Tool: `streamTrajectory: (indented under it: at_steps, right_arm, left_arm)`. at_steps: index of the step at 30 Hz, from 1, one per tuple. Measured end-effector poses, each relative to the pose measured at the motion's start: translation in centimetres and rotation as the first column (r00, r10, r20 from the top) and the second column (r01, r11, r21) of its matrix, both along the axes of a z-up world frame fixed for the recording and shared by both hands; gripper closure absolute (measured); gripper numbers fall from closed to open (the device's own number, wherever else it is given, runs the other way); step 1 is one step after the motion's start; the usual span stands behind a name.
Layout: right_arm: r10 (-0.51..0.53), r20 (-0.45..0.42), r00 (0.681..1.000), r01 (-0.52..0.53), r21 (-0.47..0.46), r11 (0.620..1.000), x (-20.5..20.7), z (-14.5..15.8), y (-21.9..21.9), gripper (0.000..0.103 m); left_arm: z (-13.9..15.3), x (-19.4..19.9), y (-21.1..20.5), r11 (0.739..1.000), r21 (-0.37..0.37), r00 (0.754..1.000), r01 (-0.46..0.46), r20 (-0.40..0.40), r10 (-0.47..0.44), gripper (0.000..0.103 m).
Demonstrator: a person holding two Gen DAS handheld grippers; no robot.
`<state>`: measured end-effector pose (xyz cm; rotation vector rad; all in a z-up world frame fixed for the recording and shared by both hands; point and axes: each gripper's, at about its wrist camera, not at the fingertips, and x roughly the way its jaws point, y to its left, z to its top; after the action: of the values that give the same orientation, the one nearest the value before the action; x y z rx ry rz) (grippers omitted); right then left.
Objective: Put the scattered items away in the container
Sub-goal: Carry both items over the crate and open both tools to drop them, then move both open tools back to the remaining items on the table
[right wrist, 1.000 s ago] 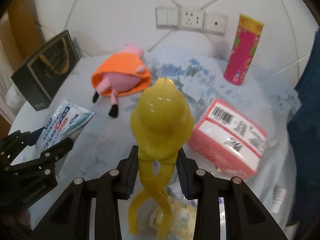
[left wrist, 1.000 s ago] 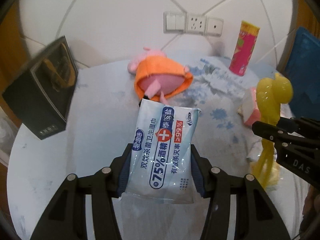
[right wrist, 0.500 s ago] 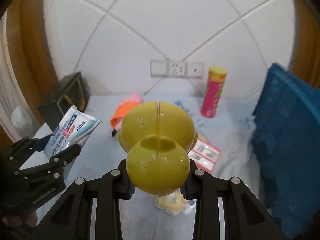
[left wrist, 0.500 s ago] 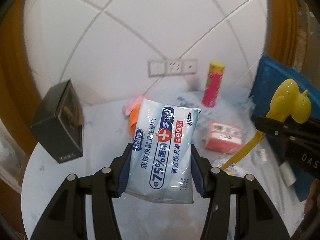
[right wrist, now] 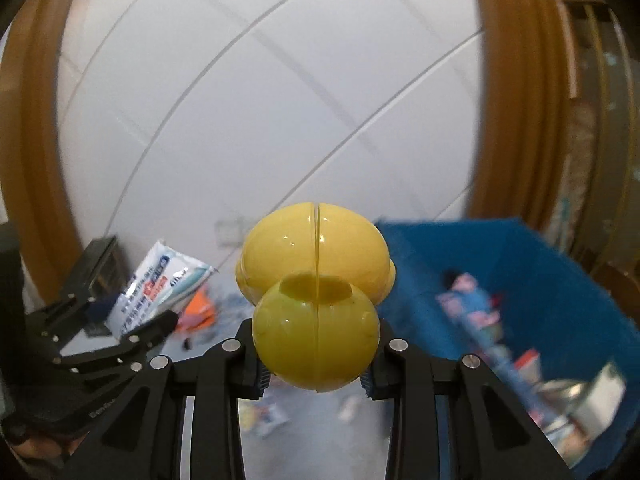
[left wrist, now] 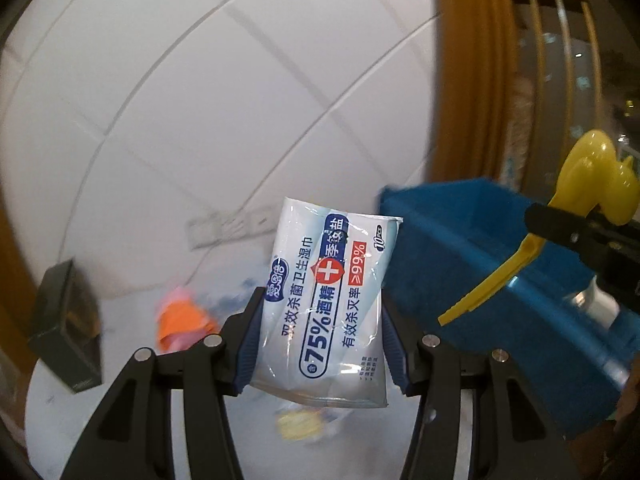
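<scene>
Raised above the table, left gripper (left wrist: 320, 344) pinching wipes packet (left wrist: 328, 296) upright, right gripper (right wrist: 316, 364) clamped on yellow duck tongs (right wrist: 316, 300), blue bin (right wrist: 520, 280) open to the right, nearer the right gripper.

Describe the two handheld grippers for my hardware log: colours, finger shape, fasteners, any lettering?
Both are matte black frames with cut-out openings and round silver fasteners at the joints. The left gripper has blue ribbed pads inside its fingers; the right gripper shows similar blue pads. Seen from the right wrist view, the left gripper's body carries small pale lettering, too blurred to read. No cables or sleeves are visible.
</scene>
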<state>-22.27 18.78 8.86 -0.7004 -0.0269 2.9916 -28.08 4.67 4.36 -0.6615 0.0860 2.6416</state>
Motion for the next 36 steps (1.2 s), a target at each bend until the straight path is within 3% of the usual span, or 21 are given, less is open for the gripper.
streamTrajectory:
  at_steps: [8,12,17,19,21,22,23,25,31,36]
  right_arm:
    - [-0.087,-0.105,0.991,0.092,0.049,0.995,5.3,6.2,14.3,0.070]
    - [-0.132,-0.079,0.988,0.135,0.033,0.990,6.5,5.9,21.0,0.070]
    - [-0.172,0.013,0.985,0.172,-0.021,0.985,7.1,3.6,27.9,0.070]
    - [-0.175,0.050,0.983,0.177,-0.051,0.983,7.4,2.6,30.0,0.069]
    - [-0.173,0.069,0.983,0.178,-0.085,0.980,7.8,1.8,31.7,0.055]
    - [-0.173,0.073,0.982,0.179,-0.098,0.979,7.9,1.5,32.2,0.031]
    - [-0.173,0.076,0.982,0.180,-0.102,0.978,8.1,1.3,32.5,0.012]
    - [-0.169,0.080,0.982,0.177,-0.107,0.978,8.1,0.9,32.8,0.008]
    - [-0.169,0.075,0.983,0.177,-0.126,0.976,8.2,0.8,33.2,0.000]
    - [-0.168,0.051,0.984,0.174,-0.129,0.976,8.5,1.4,32.7,0.000]
  left_arm:
    - [5.8,2.9,15.6,0.993,0.042,0.992,0.109,-0.071,-0.106,0.051]
    - [5.6,3.4,23.5,0.985,0.016,0.985,0.171,-0.031,-0.171,0.051]
    - [4.1,4.1,30.1,0.974,-0.036,0.975,0.223,0.031,-0.222,0.051]
    - [3.9,4.3,31.5,0.970,-0.054,0.971,0.238,0.051,-0.235,0.051]
    - [3.7,4.5,32.3,0.969,-0.063,0.969,0.239,0.071,-0.235,0.047]
    - [3.5,4.5,32.6,0.969,-0.065,0.969,0.237,0.082,-0.232,0.040]
    - [3.4,4.6,32.9,0.970,-0.070,0.971,0.232,0.084,-0.226,0.025]
    - [3.4,5.1,33.1,0.974,-0.078,0.976,0.213,0.070,-0.207,0.014]
    - [2.9,5.5,31.6,0.978,-0.092,0.981,0.186,0.075,-0.179,0.013]
    - [2.7,5.8,30.1,0.983,-0.083,0.984,0.167,0.073,-0.161,0.009]
